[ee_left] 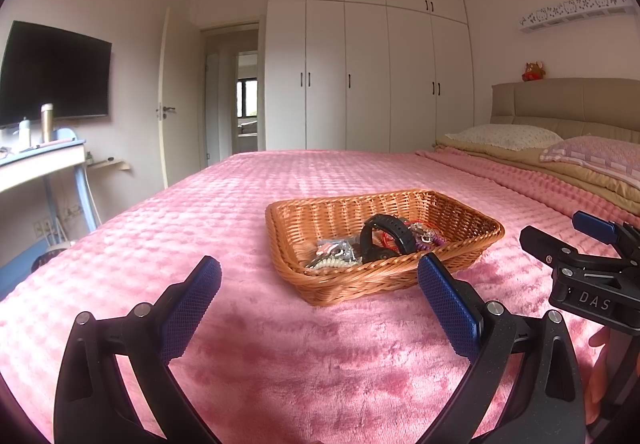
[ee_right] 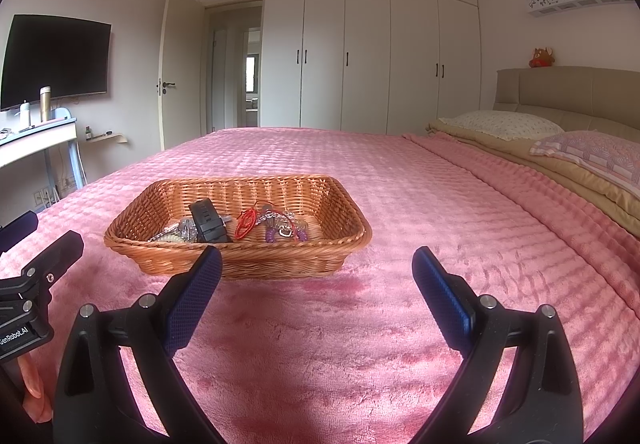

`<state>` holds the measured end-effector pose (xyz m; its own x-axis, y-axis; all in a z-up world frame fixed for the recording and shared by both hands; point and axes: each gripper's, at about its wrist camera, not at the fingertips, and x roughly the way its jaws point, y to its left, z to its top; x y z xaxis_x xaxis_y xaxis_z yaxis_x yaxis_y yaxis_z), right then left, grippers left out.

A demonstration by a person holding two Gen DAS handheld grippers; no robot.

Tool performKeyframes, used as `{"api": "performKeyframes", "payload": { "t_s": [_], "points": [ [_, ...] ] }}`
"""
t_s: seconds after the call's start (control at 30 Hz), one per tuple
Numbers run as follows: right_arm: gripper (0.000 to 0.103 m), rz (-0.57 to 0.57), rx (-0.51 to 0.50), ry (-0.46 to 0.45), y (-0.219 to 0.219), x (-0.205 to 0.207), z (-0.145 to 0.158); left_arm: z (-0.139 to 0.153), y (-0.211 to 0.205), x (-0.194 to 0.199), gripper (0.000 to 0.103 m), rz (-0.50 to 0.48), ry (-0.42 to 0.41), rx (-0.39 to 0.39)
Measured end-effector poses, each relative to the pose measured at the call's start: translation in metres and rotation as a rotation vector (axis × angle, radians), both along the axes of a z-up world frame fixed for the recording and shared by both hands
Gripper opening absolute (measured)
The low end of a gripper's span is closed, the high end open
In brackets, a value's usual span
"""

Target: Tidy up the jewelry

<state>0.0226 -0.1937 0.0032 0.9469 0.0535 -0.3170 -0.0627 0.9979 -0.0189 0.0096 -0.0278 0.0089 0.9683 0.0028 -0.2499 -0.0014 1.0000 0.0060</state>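
Hovering over the pink bedspread (ee_left: 224, 212), both of my grippers are held low above the near edge of the bed, and neither carries anything. My left gripper (ee_left: 320, 276) has its jaws spread wide, blue ribbed pads facing each other across bare plush fabric, the right pad's tip overlapping the near rim of the wicker basket (ee_left: 472, 240) in that view. My right gripper (ee_right: 318, 268) is likewise spread wide and empty, its left pad crossing in front of the basket's near wall as the right wrist camera sees it. The basket rests on the bedspread, ahead of and between the two grippers, well short of the far edge of the bed and well apart from the pillows (ee_right: 504, 124) at the head. Inside it the jewelry lies heaped toward the near side: a black watch (ee_left: 386, 238) standing on its strap, a red cord bracelet (ee_right: 245, 224) just beside it, a purple beaded piece (ee_right: 272, 234) and silver chain (ee_right: 280, 219) to the right, and pale beads (ee_left: 328, 264) with a clear packet at the left. Individual pieces in the tangle cannot be separated further. From the left wrist camera, my right gripper shows at the right edge, fingers of the holding hand (ee_left: 600, 368) beneath it.
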Motion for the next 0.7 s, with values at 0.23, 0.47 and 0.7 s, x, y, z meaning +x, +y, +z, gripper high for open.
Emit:
{"api": "performKeyframes", "payload": {
  "t_s": [0.23,0.47,0.7],
  "points": [
    [0.091,0.000,0.001,0.000,-0.0001,-0.0002,0.0000,0.0002,0.0001,0.0002,0.095,0.000,0.000,0.000],
    [0.091,0.000,-0.001,0.001,0.0001,0.0001,-0.0001,-0.0001,0.0002,-0.0001,0.095,0.000,0.000,-0.001],
    [0.091,0.001,0.000,0.004,0.0001,0.0008,-0.0011,-0.0002,0.0020,0.0015,0.095,0.002,0.007,-0.008]
  ]
}}
